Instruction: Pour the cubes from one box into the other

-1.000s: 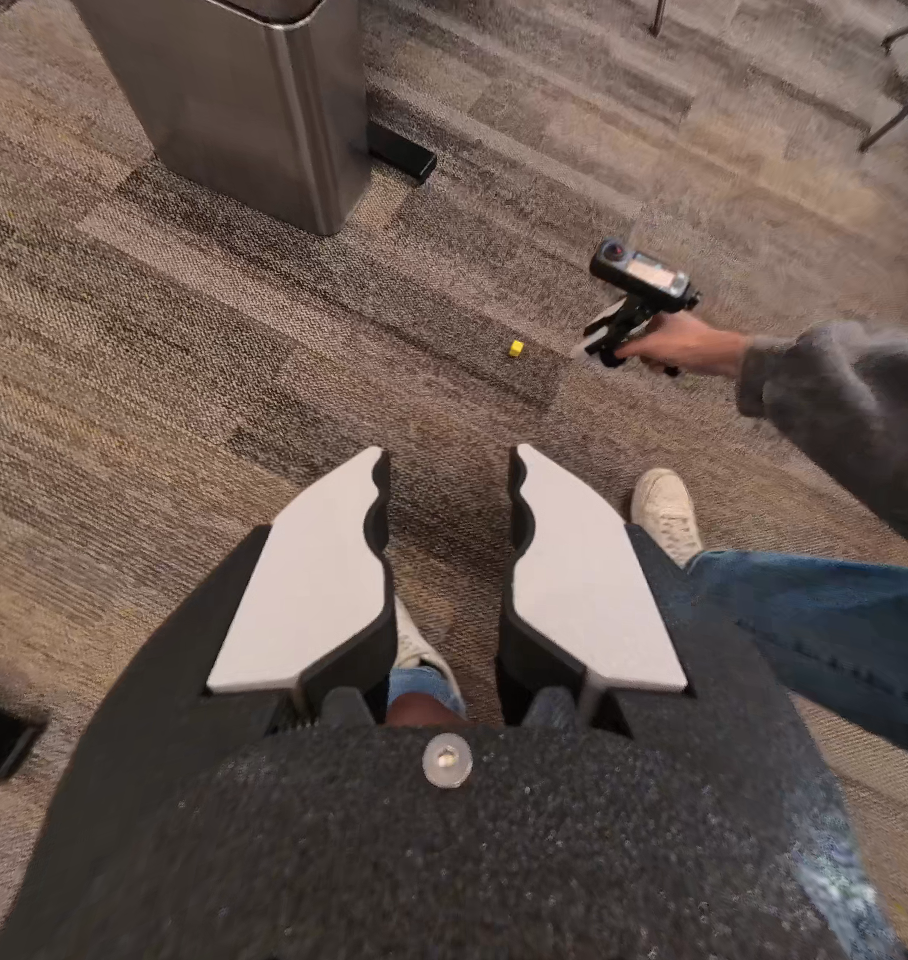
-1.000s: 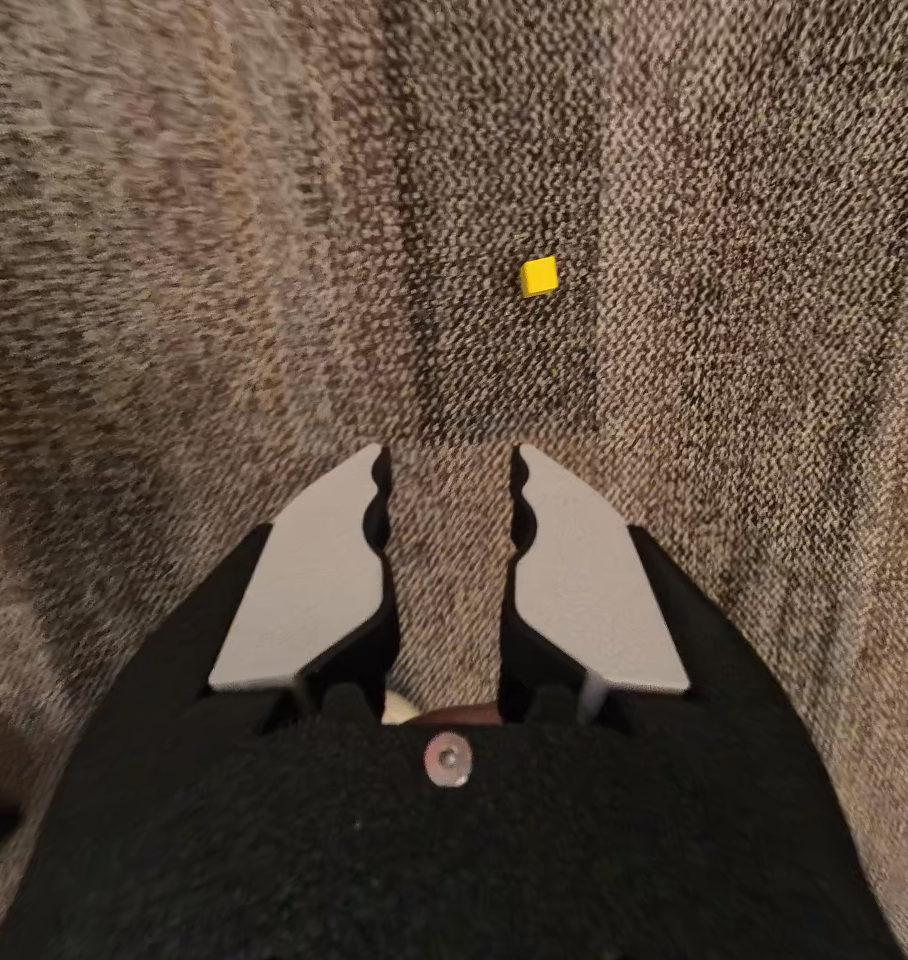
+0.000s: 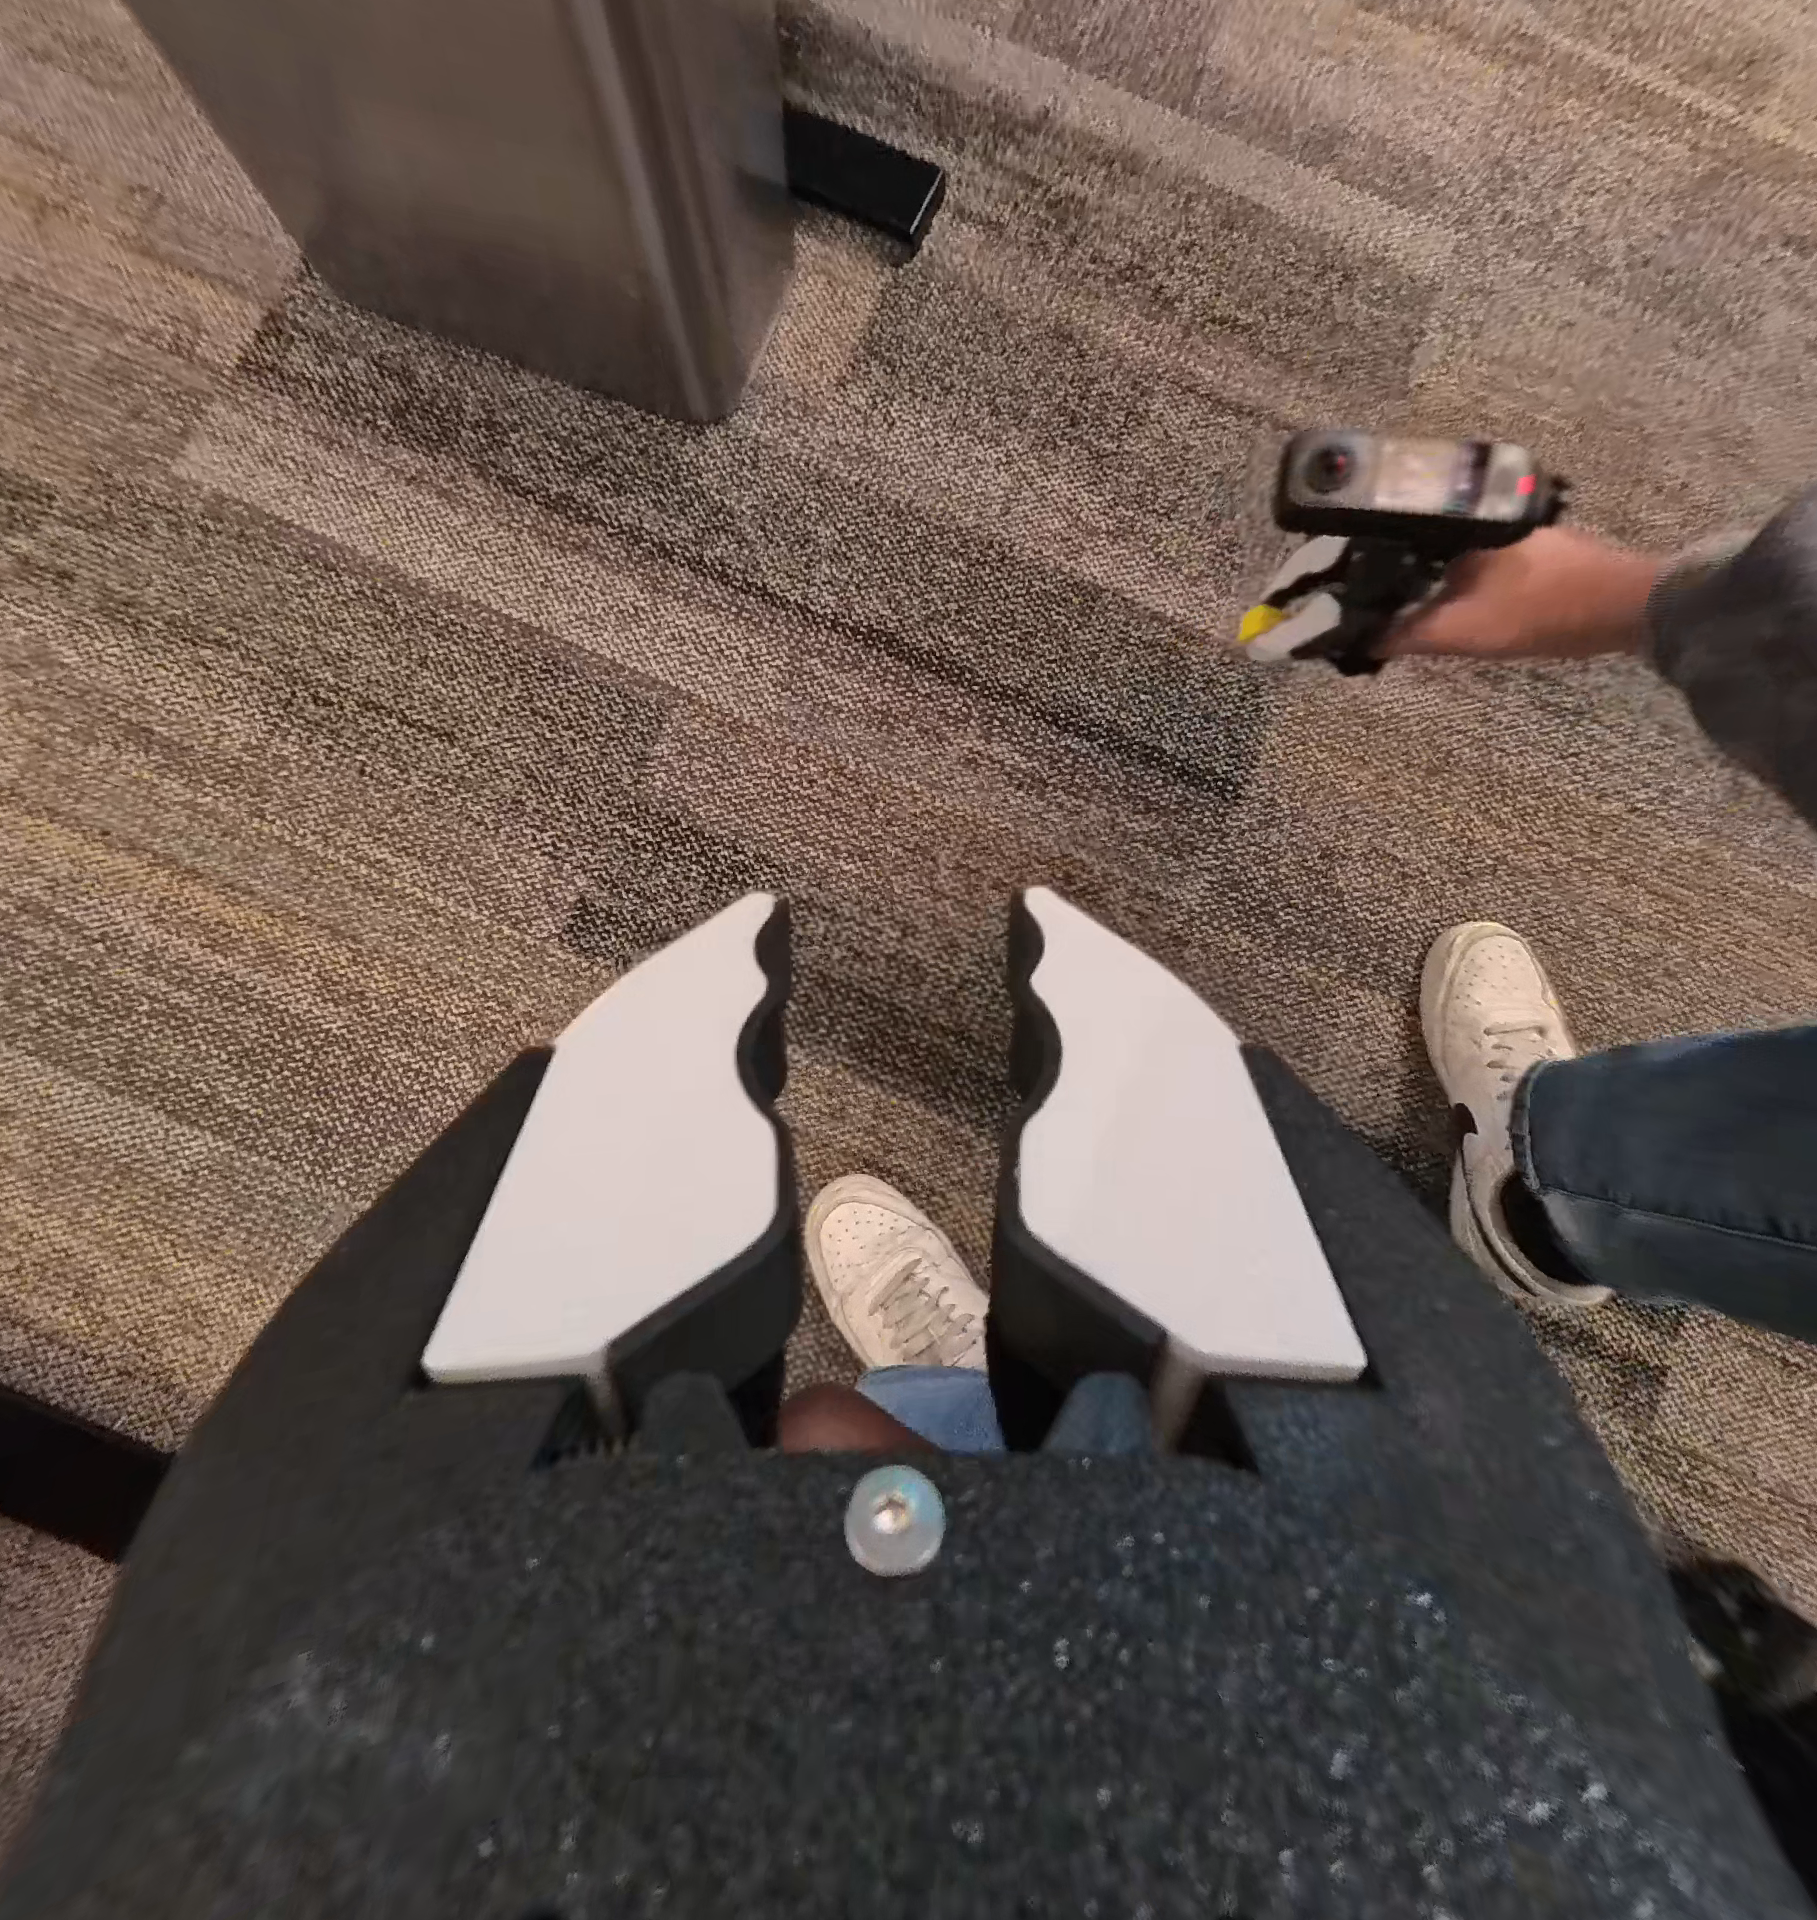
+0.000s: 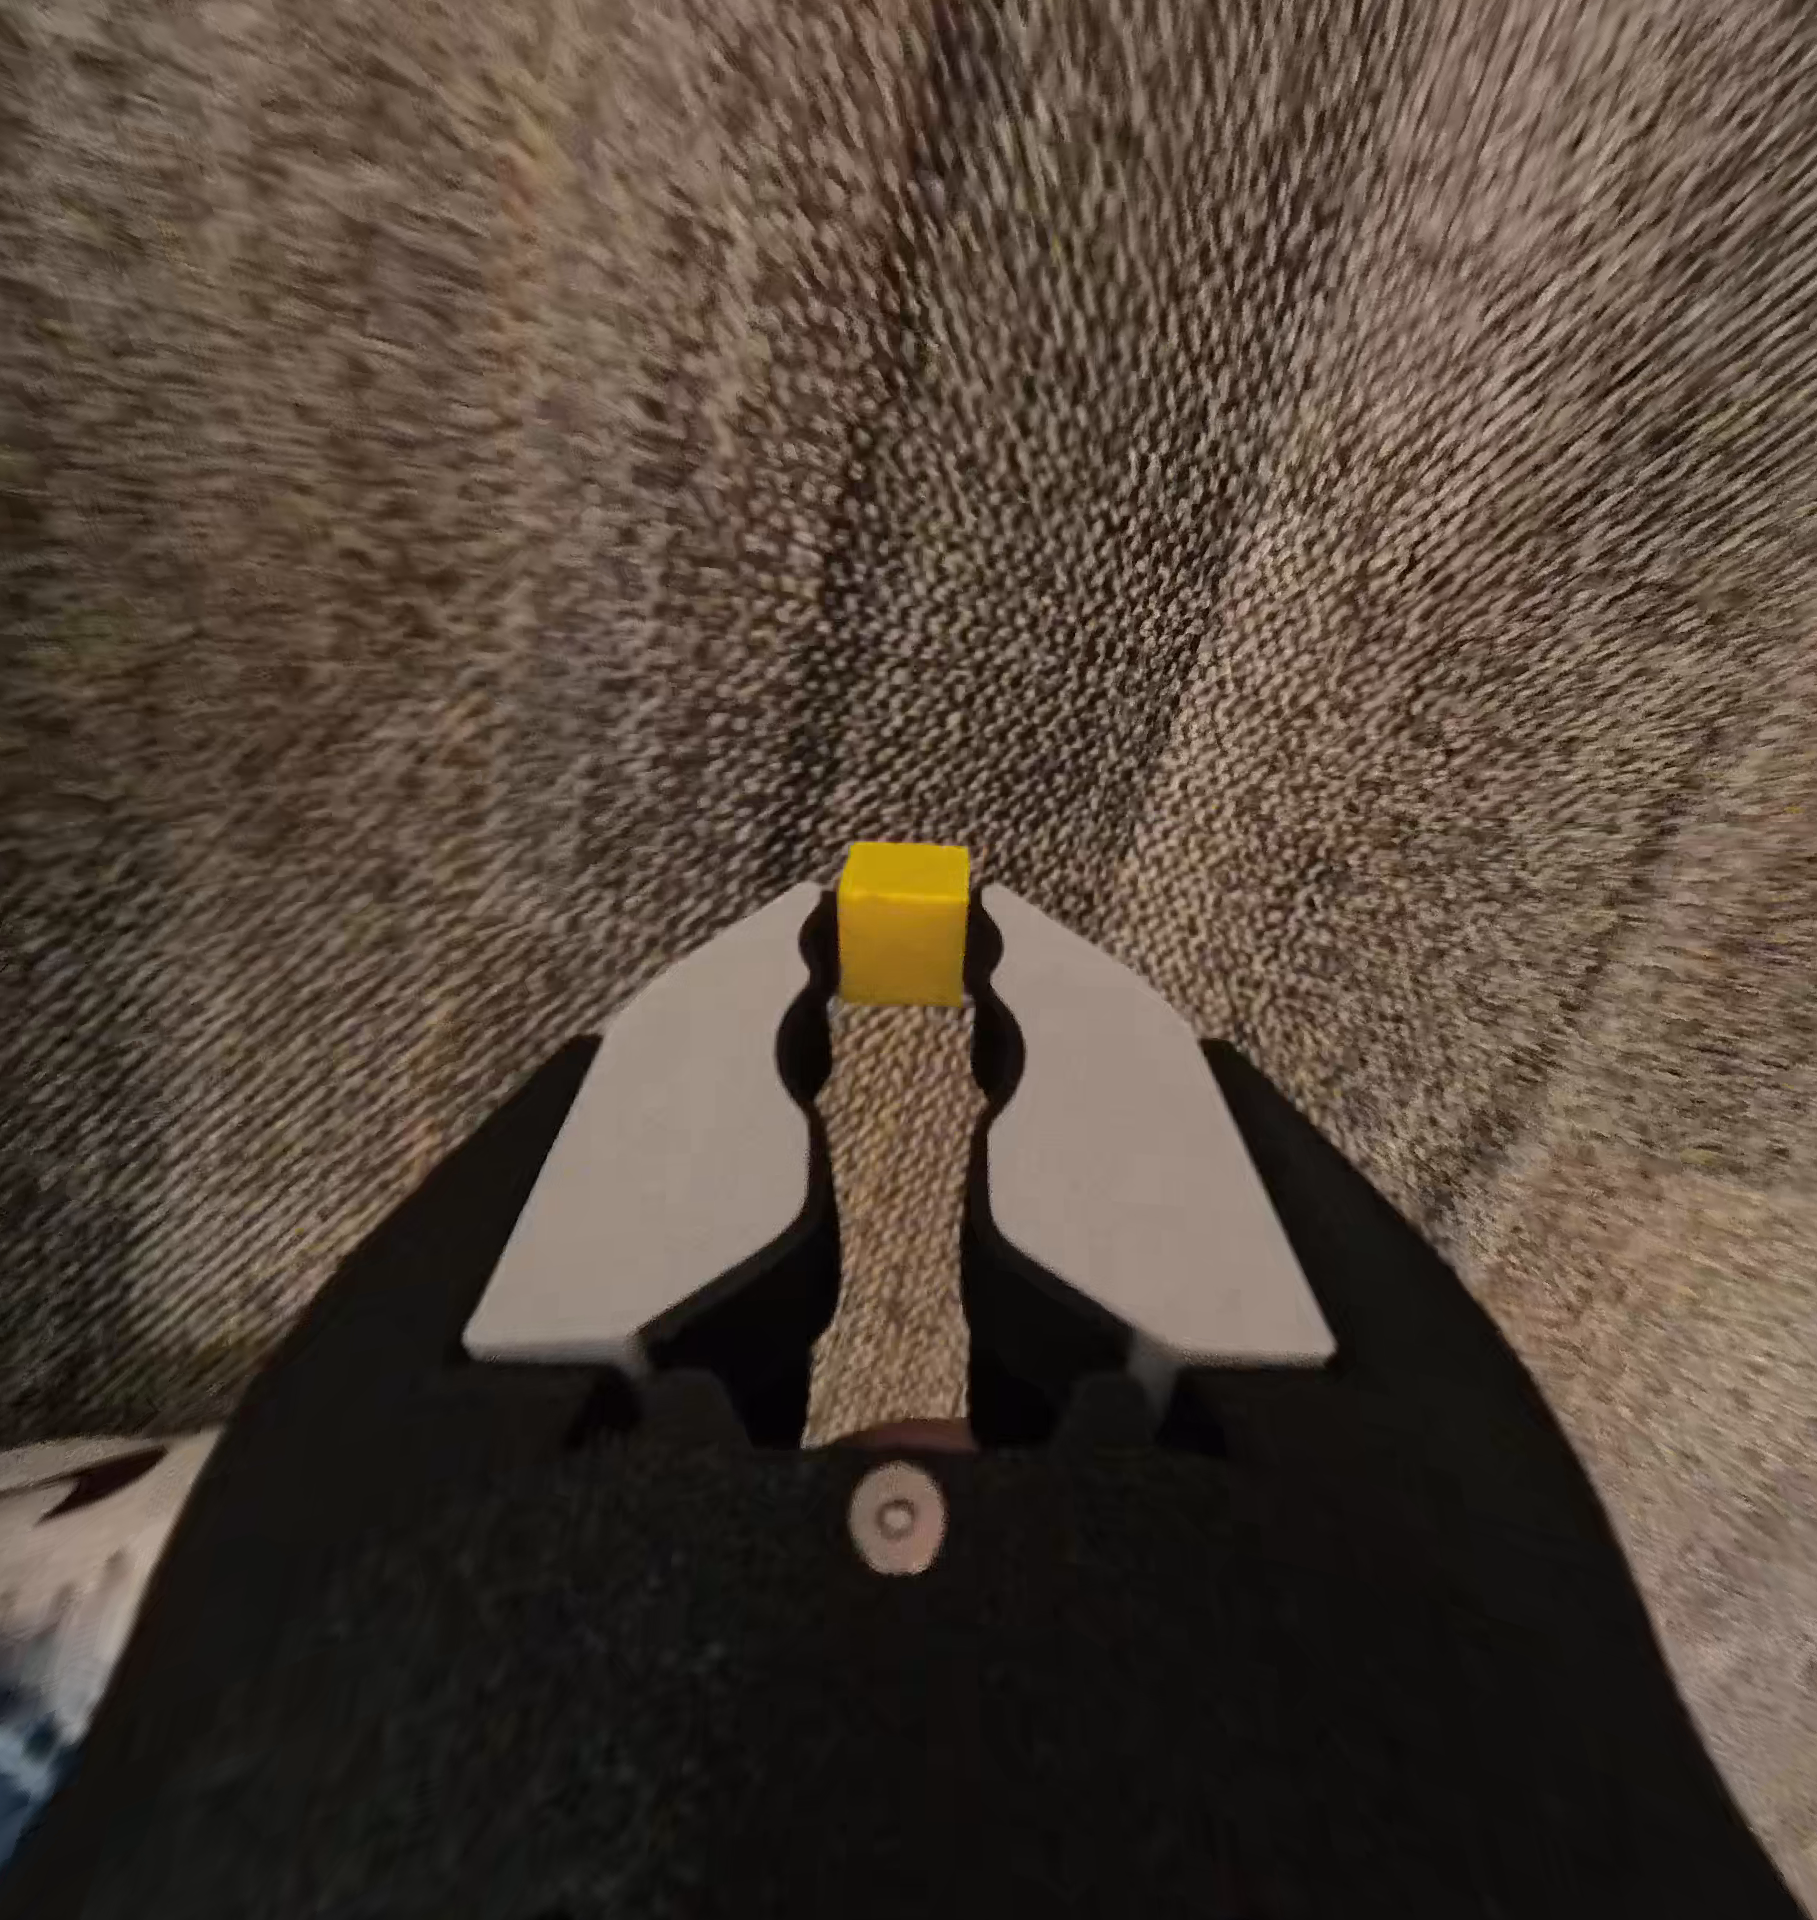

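Only the right wrist view shows the right gripper [image 4: 902, 914] pinching the yellow cube [image 4: 902, 925]; the left gripper [image 3: 896, 914] hangs spread.

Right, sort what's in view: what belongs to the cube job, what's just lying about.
Job:
- yellow cube, pinched between the right gripper fingertips
- left gripper, open, empty

Lying about:
- metal bin
- carpet
- white shoes
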### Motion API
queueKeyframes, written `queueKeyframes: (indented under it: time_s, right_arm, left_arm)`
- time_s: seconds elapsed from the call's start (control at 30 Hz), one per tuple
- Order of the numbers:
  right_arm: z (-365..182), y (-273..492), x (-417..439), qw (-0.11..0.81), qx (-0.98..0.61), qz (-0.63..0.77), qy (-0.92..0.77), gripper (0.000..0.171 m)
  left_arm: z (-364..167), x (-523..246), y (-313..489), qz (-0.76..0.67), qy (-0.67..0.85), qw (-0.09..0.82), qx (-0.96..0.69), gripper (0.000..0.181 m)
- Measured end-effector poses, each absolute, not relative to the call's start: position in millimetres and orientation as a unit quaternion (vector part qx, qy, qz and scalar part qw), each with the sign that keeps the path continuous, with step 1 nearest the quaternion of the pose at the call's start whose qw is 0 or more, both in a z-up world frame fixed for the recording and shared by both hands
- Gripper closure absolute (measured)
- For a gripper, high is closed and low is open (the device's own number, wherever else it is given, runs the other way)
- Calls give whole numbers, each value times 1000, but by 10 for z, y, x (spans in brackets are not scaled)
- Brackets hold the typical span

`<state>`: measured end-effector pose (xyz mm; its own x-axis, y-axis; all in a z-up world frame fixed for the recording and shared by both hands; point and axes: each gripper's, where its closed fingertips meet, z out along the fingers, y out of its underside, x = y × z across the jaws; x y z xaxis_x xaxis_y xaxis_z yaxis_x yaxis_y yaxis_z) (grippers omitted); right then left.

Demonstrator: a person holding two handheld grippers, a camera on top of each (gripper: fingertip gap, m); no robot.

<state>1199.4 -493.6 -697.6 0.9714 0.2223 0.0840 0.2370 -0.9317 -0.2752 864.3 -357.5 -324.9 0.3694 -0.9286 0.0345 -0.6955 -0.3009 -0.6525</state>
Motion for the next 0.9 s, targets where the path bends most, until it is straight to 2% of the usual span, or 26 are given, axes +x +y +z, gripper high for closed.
queueKeyframes:
  time_s: [0.13, 0.27, 0.4, 0.5, 0.57, 0.67, 0.9]
  right_arm:
    - [-5562, -5336, 11353, 231, -964, -19, -130, 149]
    - [-3713, -5846, 10474, 337, -929, -52, -146, 149]
    - [-2005, -6614, 9038, 429, -889, -64, -149, 149]
    - [-1101, -7307, 7727, 481, -866, -50, -131, 149]
    - [-799, -7757, 6859, 500, -856, -47, -122, 149]
    - [-643, -8237, 5787, 516, -849, -63, -97, 149]
    - [-515, -8686, 3761, 557, -827, 8, -77, 149]
  left_arm:
    - [-3107, 8376, -3845, -198, 511, 300, -781, 140]
    - [-2721, 8072, -4504, -216, 526, 329, -754, 139]
    - [-2280, 7355, -5666, -283, 542, 270, -744, 139]
    - [-1910, 6411, -6473, -278, 579, 268, -718, 138]
    - [-1644, 5626, -6788, -259, 579, 307, -709, 138]
    - [-1352, 4318, -6978, -243, 524, 352, -737, 138]
    - [-1152, 1134, -6995, -190, 351, 410, -820, 137]
